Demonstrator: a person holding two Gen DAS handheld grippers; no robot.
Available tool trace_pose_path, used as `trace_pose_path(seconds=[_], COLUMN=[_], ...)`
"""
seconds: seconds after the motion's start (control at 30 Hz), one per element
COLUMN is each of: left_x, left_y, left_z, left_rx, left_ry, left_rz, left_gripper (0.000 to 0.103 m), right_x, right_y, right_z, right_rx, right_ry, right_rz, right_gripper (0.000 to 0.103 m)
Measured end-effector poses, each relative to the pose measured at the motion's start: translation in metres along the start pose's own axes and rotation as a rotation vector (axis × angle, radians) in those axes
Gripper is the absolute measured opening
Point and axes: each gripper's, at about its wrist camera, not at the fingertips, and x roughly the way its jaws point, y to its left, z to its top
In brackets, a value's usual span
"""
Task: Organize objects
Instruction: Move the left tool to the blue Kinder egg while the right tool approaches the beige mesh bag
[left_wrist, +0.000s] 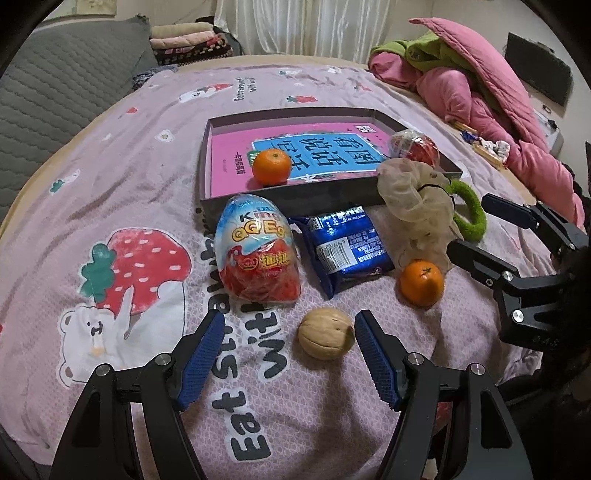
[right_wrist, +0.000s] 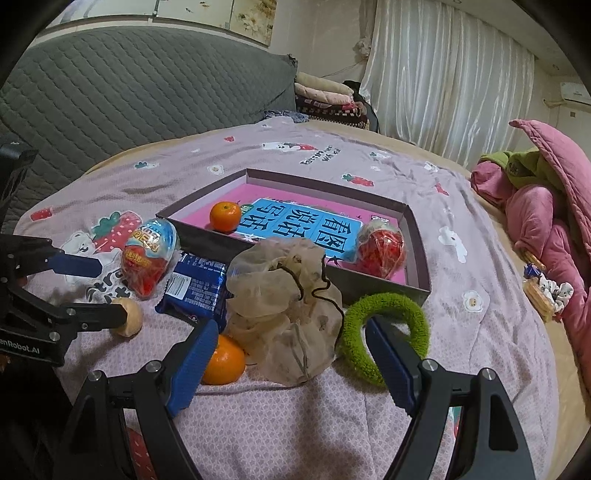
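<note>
Left gripper (left_wrist: 290, 325) wide open, holds nothing; round tan walnut (left_wrist: 325, 333) sits just ahead between the blue pads, close to the right pad, apparently not touching. No long axis, so any closing line works. Right gripper (right_wrist: 291, 334) also wide open, empty, aimed at the crumpled beige mesh drawstring bag (right_wrist: 284, 310), with a loose orange tangerine (right_wrist: 223, 363) by its left pad and a fuzzy green ring (right_wrist: 384, 338) by its right. Left is nearer the walnut, likely next pick. Shallow dark cardboard box (left_wrist: 321, 195) lies beyond, already holding a second tangerine (left_wrist: 272, 167) and a wrapped egg (left_wrist: 414, 144). Another foil-wrapped toy egg (left_wrist: 258, 254) and blue snack packet (left_wrist: 345, 251) wait outside. Surface: pink strawberry-print bedspread (left_wrist: 147, 155), bedroom, white curtains (right_wrist: 443, 85).
</note>
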Motion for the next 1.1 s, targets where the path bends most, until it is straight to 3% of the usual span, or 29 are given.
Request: trace_pose_path(seconds=[1.1], left_x=[0.025], left_y=[0.022], left_z=[0.031], left_rx=[-0.107], left_ry=[-0.014], left_rz=[0.082], left_gripper=[0.074], right_x=[0.045], right_y=[0.011], right_z=[0.018], right_rx=[-0.011], right_ry=[0.076], right_rz=[-0.100], right_gripper=[0.082])
